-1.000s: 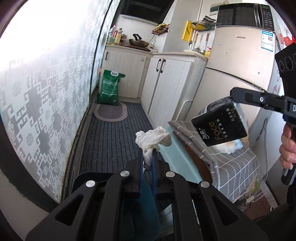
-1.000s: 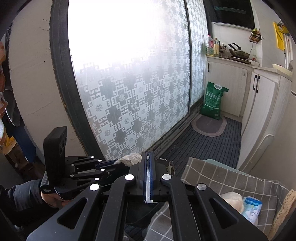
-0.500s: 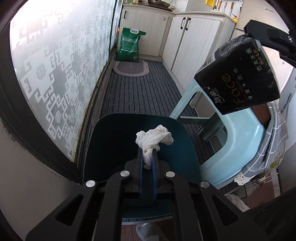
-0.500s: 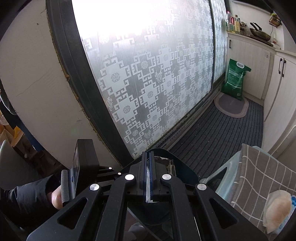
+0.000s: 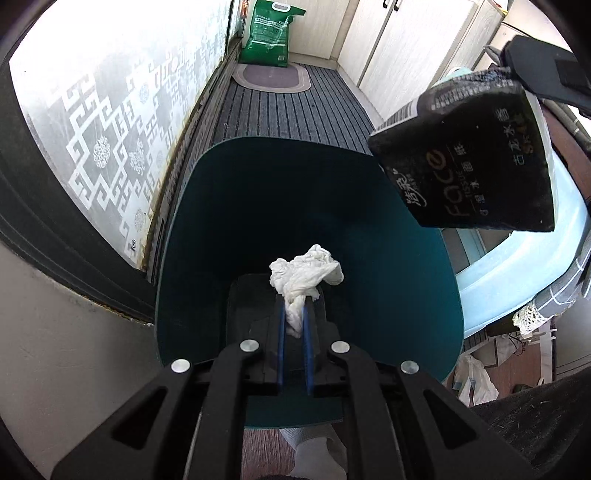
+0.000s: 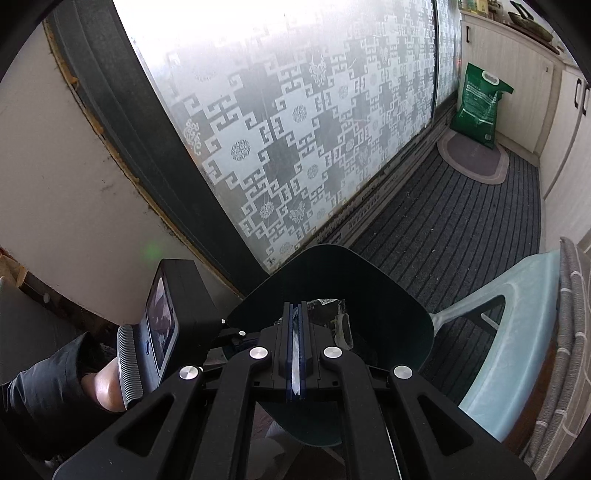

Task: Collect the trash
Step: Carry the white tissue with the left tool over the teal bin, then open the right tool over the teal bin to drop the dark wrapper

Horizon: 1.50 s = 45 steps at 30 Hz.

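Note:
My left gripper (image 5: pixel 293 308) is shut on a crumpled white tissue (image 5: pixel 304 271) and holds it over the open mouth of a dark teal trash bin (image 5: pixel 192 229). My right gripper (image 6: pixel 295 310) is shut on a black tissue pack (image 5: pixel 469 162) with "face" printed on it, held above the bin's right rim. In the right wrist view the pack (image 6: pixel 328 314) hangs just past the fingertips over the bin (image 6: pixel 406 295), and the left gripper's body (image 6: pixel 173 314) is at lower left.
A pale blue plastic stool (image 5: pixel 517 266) under a grey checked cloth (image 6: pixel 569 332) stands right of the bin. A patterned glass sliding door (image 5: pixel 110 110) is on the left. A green sack (image 5: pixel 271 33) and oval mat (image 5: pixel 271 75) lie far down the striped floor.
Both grippers have swung down from the stool to over the bin. The tissue and the pack stay gripped. The bin now fills the middle of both views.

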Tool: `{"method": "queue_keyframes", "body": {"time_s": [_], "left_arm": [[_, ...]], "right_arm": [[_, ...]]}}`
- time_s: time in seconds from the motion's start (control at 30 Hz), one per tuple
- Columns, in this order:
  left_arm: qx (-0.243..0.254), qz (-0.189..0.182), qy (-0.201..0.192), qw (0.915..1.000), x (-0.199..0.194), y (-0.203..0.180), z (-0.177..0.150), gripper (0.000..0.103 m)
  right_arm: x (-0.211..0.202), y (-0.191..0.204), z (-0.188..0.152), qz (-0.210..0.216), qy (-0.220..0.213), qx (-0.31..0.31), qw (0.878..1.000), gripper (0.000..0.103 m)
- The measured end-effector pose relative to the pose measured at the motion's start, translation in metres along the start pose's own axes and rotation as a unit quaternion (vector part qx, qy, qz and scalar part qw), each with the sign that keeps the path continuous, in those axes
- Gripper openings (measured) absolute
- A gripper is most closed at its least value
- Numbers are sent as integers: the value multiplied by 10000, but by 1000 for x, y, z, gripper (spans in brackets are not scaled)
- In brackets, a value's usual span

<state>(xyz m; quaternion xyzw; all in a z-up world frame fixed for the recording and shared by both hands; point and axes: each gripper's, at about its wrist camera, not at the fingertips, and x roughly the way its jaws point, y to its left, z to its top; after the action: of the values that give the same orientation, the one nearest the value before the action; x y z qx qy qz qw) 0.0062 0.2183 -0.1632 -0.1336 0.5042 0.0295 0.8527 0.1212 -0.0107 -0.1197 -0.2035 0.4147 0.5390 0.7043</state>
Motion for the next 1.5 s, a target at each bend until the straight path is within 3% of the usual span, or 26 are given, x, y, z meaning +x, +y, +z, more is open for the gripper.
{"method": "queue_keyframes", "body": {"time_s": [0.13, 0.2, 0.5, 0.77, 1.1, 1.5], "left_arm": [[59, -75, 215, 9997, 10, -1, -2, 16], [123, -20, 185, 9998, 10, -3, -2, 33], [166, -2, -128, 9998, -4, -2, -7, 28], [87, 47, -1010, 9948, -38, -4, 1, 21], [53, -123, -2483, 9686, -110, -15, 17, 19], [145, -326, -3550, 9342, -175, -38, 21, 19]], "right_arm": [[17, -2, -3, -13, 247, 57, 9997, 2], [22, -4, -6, -29, 358, 75, 9993, 2], [50, -14, -18, -224, 795, 114, 9965, 2], [65, -25, -29, -244, 1041, 225, 9940, 2], [75, -29, -40, -138, 1209, 298, 9921, 2], [93, -26, -61, -115, 1498, 130, 9886, 2]]}}
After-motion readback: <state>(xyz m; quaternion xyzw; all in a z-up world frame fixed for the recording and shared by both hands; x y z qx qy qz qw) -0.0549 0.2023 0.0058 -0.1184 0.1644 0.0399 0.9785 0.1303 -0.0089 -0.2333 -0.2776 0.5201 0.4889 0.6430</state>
